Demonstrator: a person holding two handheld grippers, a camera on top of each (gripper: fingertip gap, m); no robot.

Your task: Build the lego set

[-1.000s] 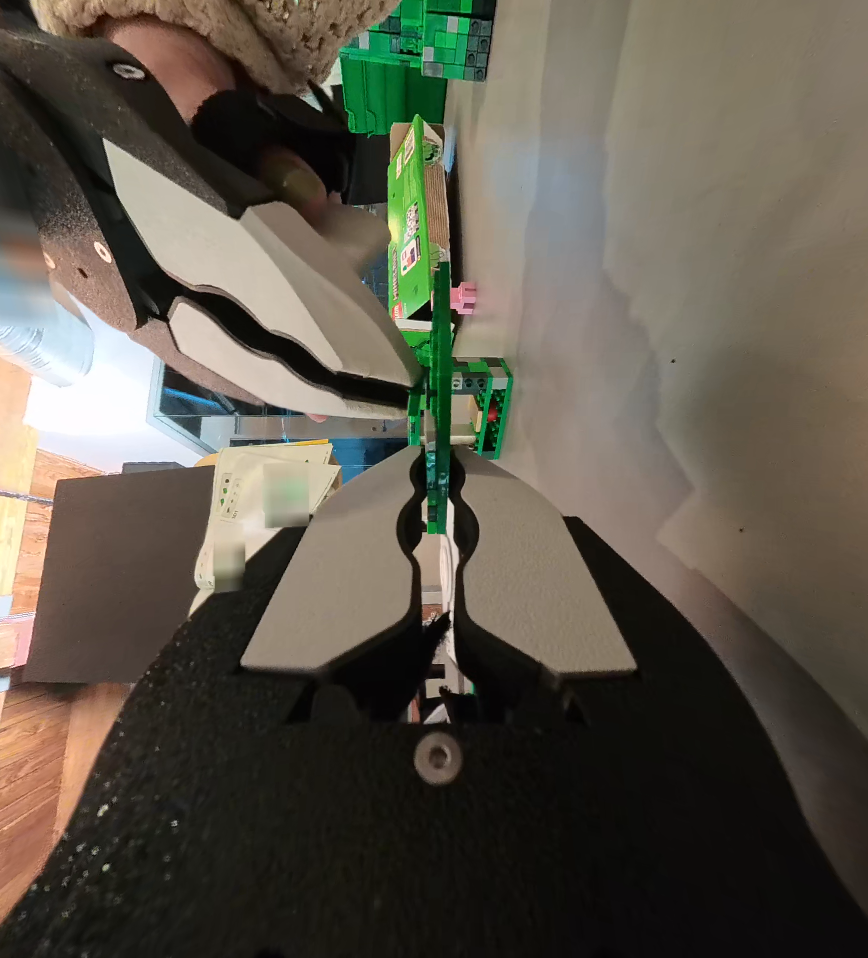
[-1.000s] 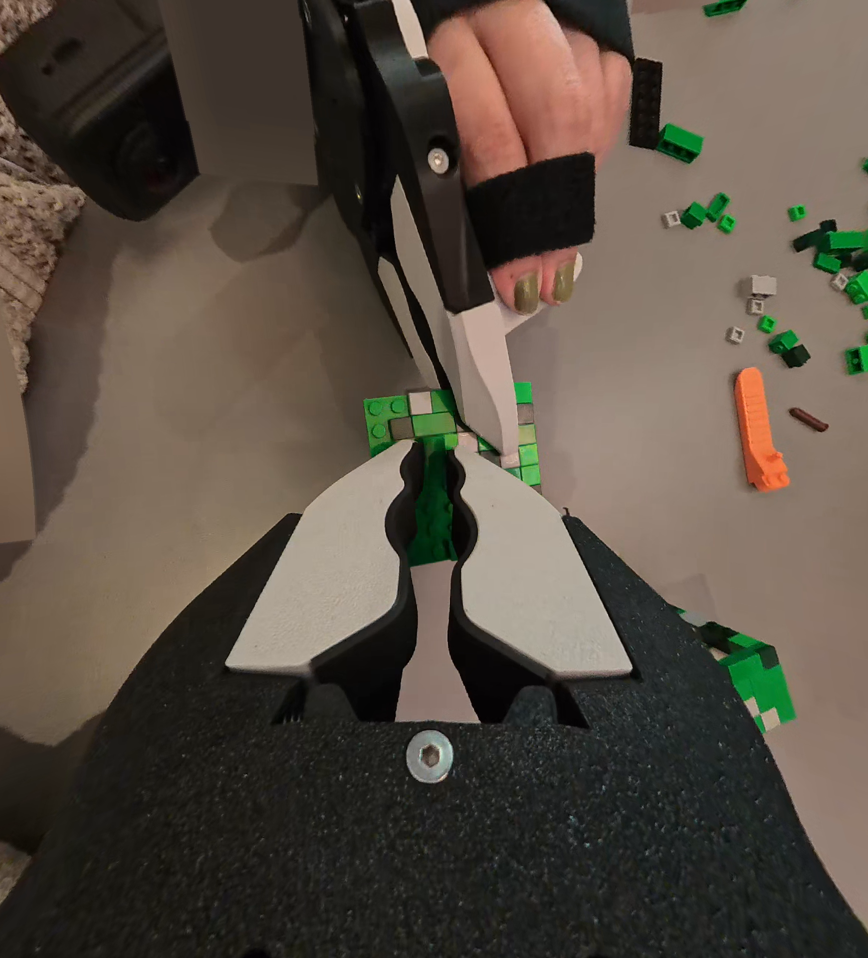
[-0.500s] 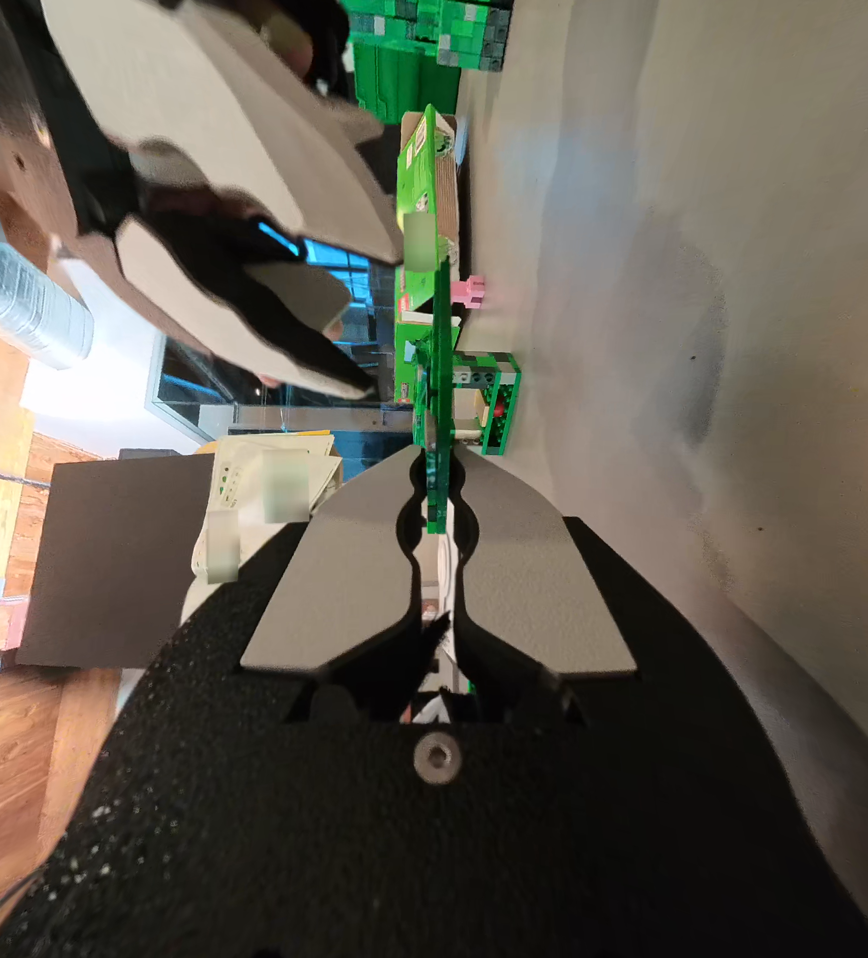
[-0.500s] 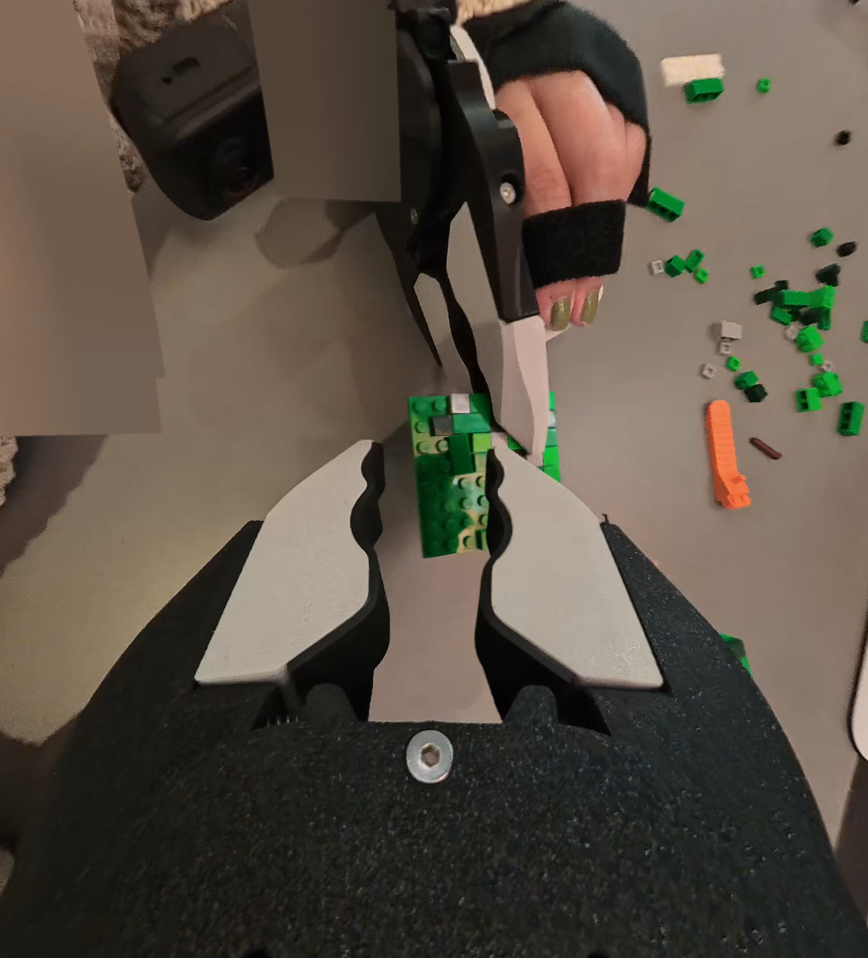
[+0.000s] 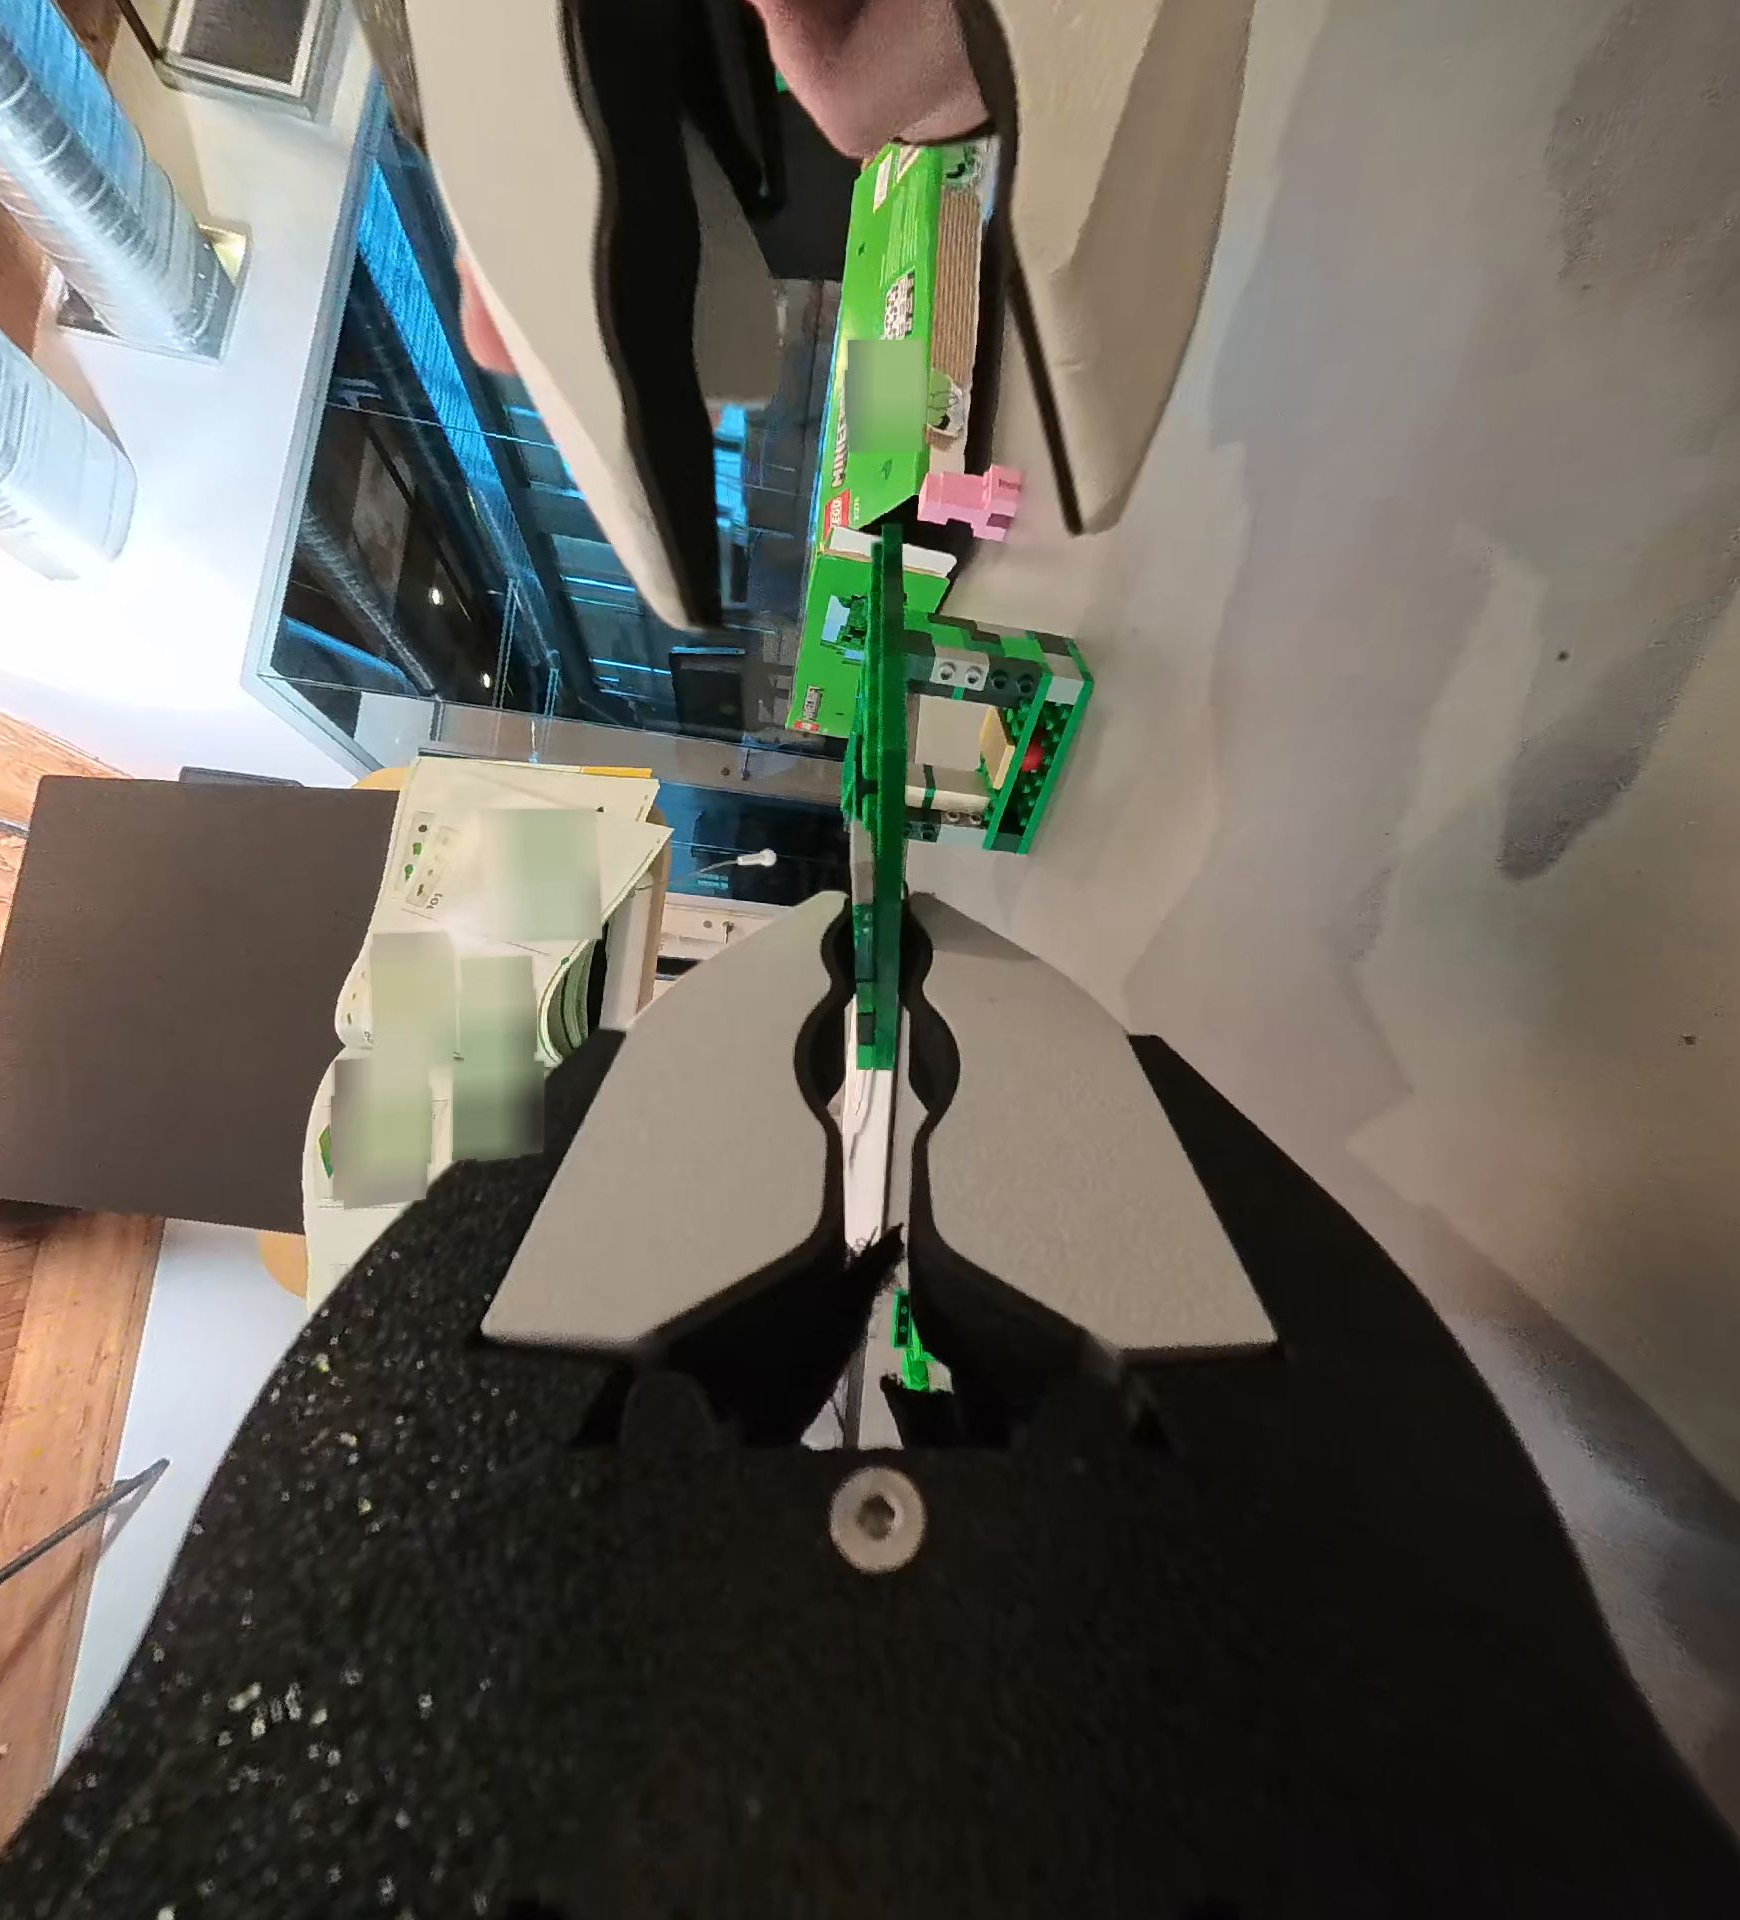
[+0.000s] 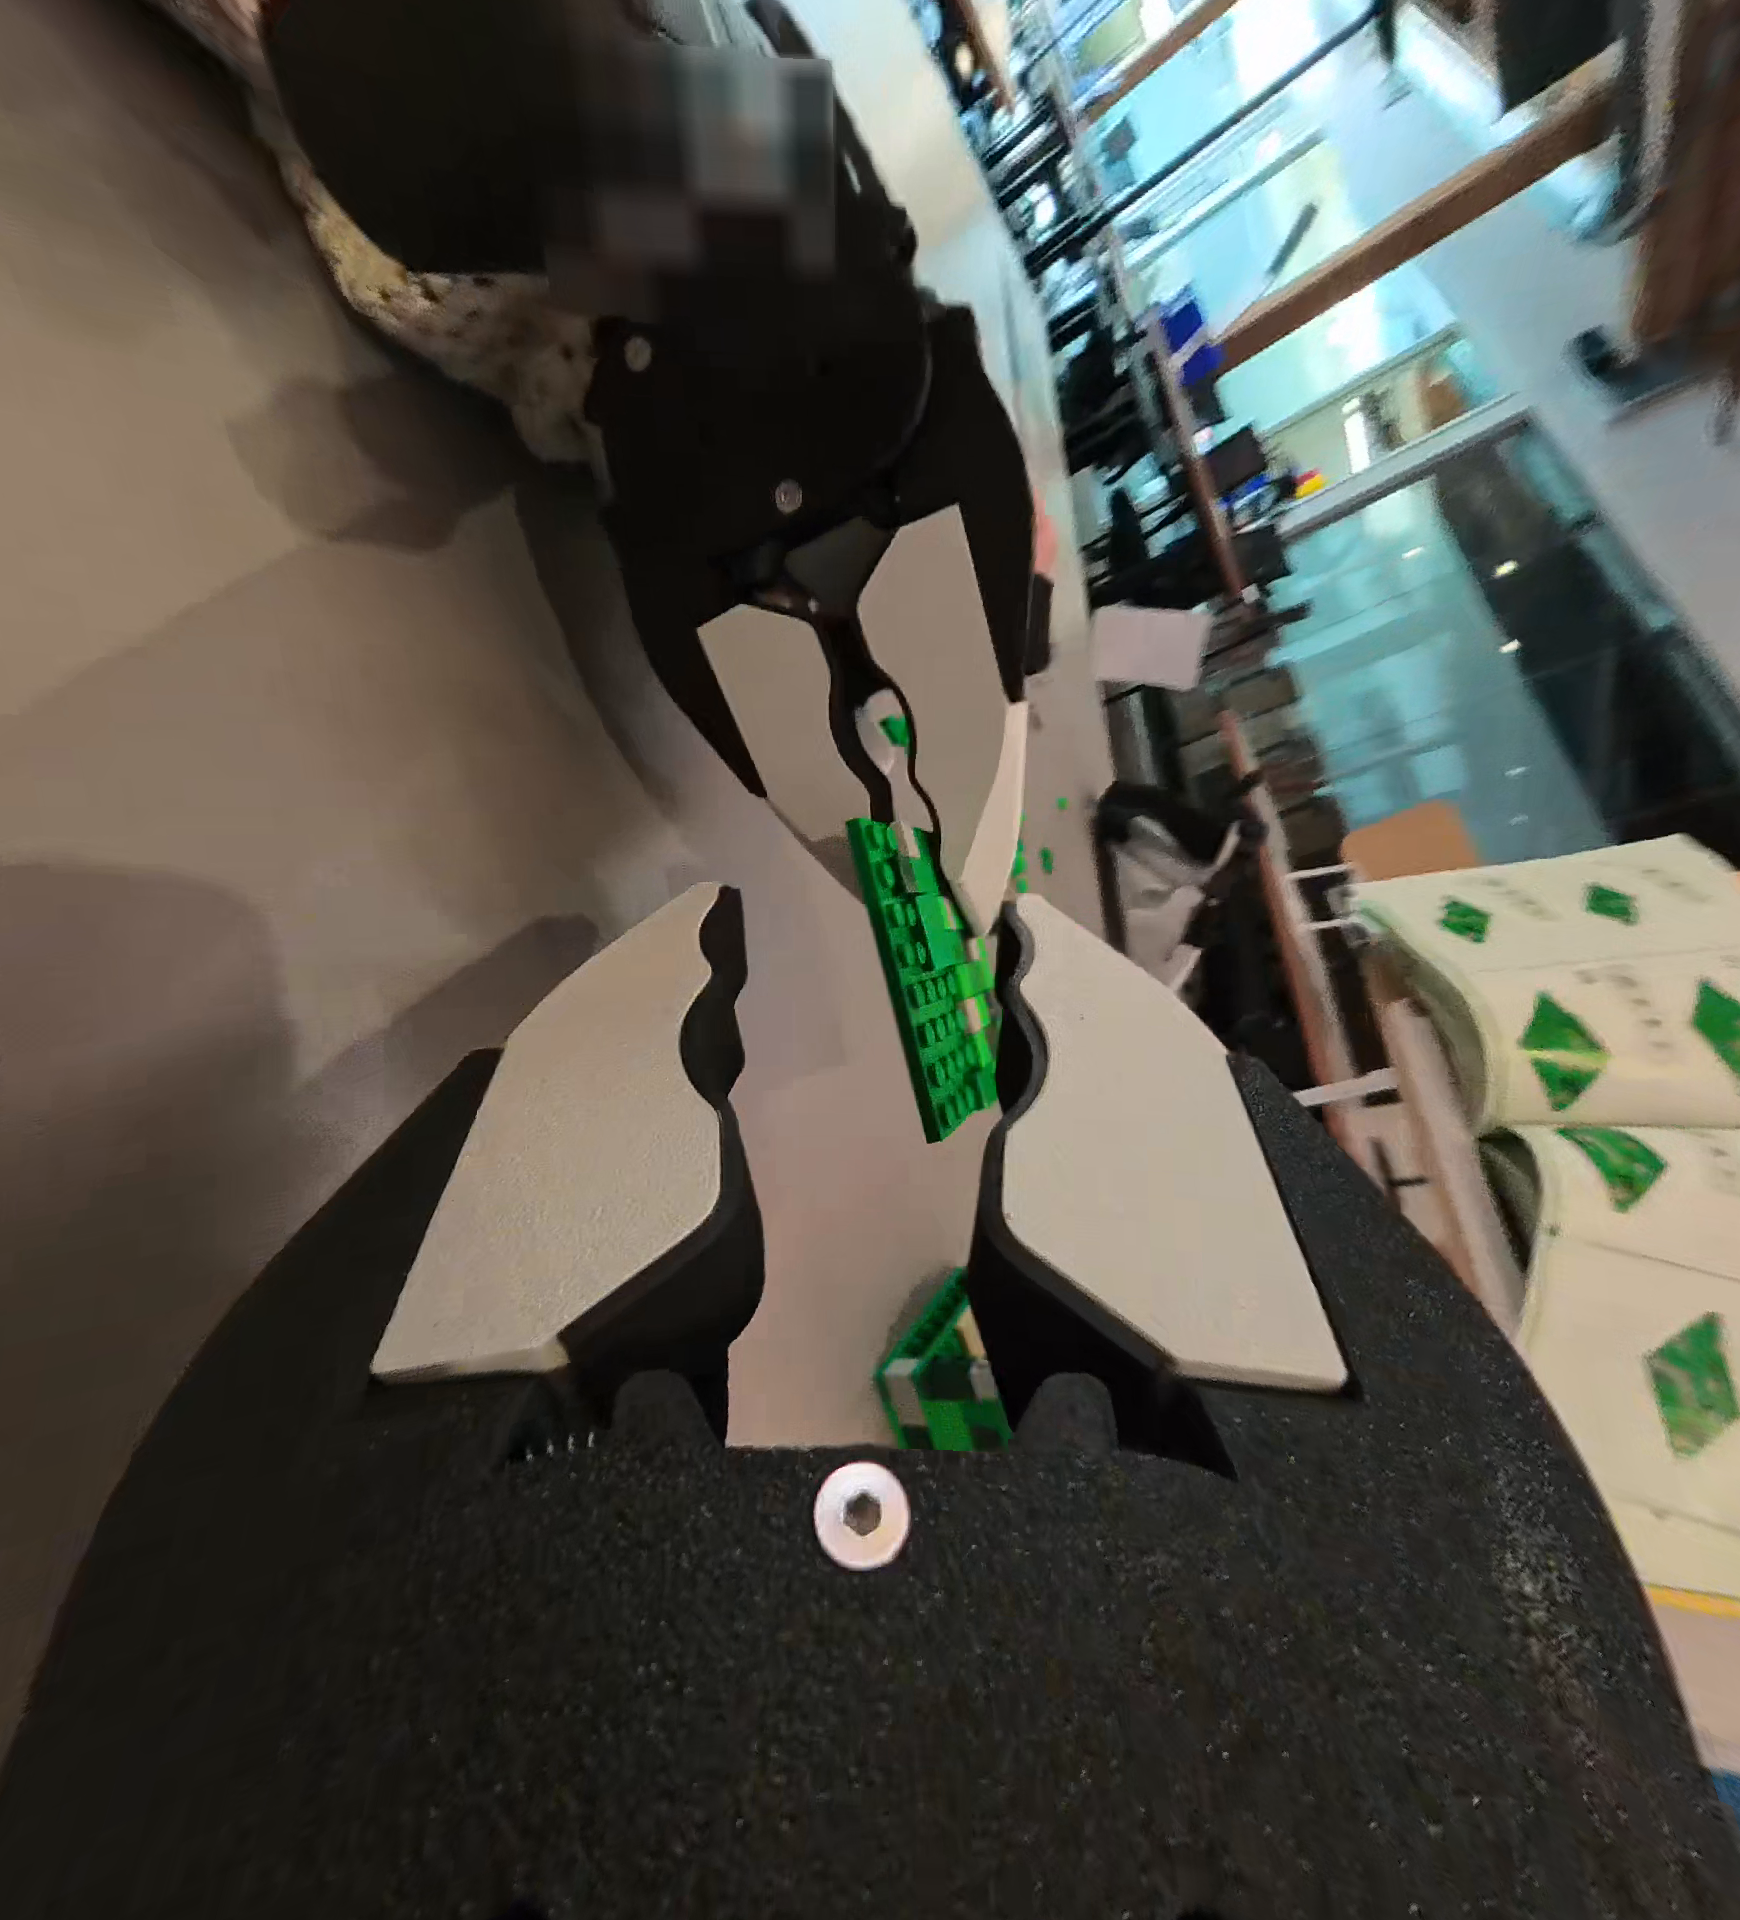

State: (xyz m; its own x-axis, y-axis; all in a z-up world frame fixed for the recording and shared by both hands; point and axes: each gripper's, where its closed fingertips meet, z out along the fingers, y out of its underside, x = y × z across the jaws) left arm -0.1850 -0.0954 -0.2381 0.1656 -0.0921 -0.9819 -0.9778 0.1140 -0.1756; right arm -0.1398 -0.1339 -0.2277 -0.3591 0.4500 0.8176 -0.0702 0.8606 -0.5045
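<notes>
— Left hand-held gripper (image 5: pixel 881 914): what is it doing?

— Its fingers are pressed together on a thin green lego plate (image 5: pixel 885 831), seen edge-on in the left wrist view. The plate runs forward out of the fingertips, clear of the desk. In the right wrist view the same plate (image 6: pixel 933 997) shows its studded face, with the left hand-held gripper (image 6: pixel 923 831) pinching its far end.

— And the right hand-held gripper (image 6: pixel 866 935)?

— Spread apart, nothing clamped. The plate hangs in the gap between its fingers, close against the right-hand finger; whether it touches that pad I cannot tell. In the left wrist view the right hand-held gripper (image 5: pixel 887 530) looms blurred at the top, its two pale fingers wide on either side of the plate's far tip.

— What lies beyond?

— In the left wrist view, a part-built green and grey lego structure (image 5: pixel 991 738) stands on the grey desk (image 5: pixel 1468 520) just past the plate. A small pink lego piece (image 5: pixel 970 499) sits near it, and a green box (image 5: pixel 897 343) stands behind. An open instruction booklet (image 5: pixel 492 935) lies to the side; the right wrist view shows the booklet (image 6: pixel 1624 1143) with its green diagrams.

— Anything nearer the right hand-held gripper?

— Another small green lego assembly (image 6: pixel 939 1371) shows on the desk, low between its fingers.
</notes>
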